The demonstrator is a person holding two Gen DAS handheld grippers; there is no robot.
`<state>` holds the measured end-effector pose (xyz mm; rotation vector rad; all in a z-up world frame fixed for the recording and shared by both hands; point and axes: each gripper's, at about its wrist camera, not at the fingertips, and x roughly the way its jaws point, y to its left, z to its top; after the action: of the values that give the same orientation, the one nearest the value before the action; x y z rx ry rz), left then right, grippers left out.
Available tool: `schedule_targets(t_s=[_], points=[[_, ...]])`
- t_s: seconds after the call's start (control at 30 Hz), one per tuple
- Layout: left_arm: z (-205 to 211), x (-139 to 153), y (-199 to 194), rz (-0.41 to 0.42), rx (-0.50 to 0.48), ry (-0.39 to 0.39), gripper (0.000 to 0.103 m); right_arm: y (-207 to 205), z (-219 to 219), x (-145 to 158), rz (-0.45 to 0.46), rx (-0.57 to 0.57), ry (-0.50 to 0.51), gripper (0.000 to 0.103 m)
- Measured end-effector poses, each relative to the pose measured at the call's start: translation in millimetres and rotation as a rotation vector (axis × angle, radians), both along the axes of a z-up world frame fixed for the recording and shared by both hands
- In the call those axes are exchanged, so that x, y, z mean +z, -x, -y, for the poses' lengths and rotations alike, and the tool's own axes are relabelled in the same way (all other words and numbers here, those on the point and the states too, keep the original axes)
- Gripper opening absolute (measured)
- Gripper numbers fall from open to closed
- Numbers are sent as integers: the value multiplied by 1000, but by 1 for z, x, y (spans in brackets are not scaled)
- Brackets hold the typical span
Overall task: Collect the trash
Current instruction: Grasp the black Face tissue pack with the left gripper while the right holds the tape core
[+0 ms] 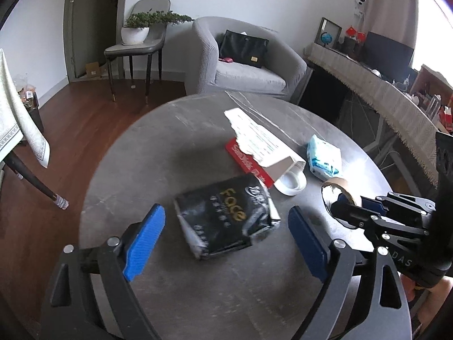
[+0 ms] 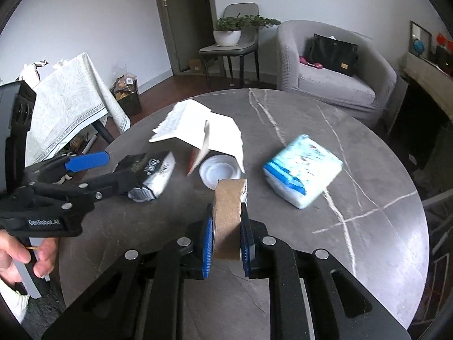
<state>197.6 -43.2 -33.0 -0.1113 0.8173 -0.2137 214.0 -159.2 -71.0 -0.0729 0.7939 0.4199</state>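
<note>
A black tissue pack marked "Face" [image 1: 226, 215] lies on the round grey table [image 1: 158, 147]. My left gripper [image 1: 226, 240] is open, its blue pads on either side of the pack's near end; it also shows in the right wrist view [image 2: 113, 167]. My right gripper [image 2: 226, 238] is shut on a brown tape roll [image 2: 228, 215] held upright above the table; it shows in the left wrist view [image 1: 351, 206] too. A torn white paper [image 1: 254, 138] lies over a red box [image 1: 249, 161]. A white tape roll [image 1: 291, 181] and a blue tissue pack [image 2: 303, 170] lie nearby.
A grey armchair [image 1: 249, 65] with a black bag [image 1: 243, 48] stands behind the table. A chair with a potted plant [image 1: 138, 28] is by the door. A cloth-covered table [image 2: 70, 99] and a small bin [image 2: 127, 93] stand at the left.
</note>
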Motion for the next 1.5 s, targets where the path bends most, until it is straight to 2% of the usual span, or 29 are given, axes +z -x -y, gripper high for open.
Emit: schedule_targets(t_s=[0.27,0.47,0.73,0.8,1.07,1.5], points=[[10,-11,-12,-38,33,-60,90,5,15,-1,-7,-10,-4,16],[2,-12,-15,-48,52,-35,82,3,14,4,-4,-20,-15,17],[-7,3,-3,2,31,-11,81,3,4,3,-8,-28,-15,16],[-13,4,0,-3,41,-19,81,5,1,6,-1,-31,-17,17],[-47,14,23,25,73,45,81,12,-24,10,18,-21,-15,17],[-101,22,65,47,123,30,81,31,-73,12,43,32,-24,17]])
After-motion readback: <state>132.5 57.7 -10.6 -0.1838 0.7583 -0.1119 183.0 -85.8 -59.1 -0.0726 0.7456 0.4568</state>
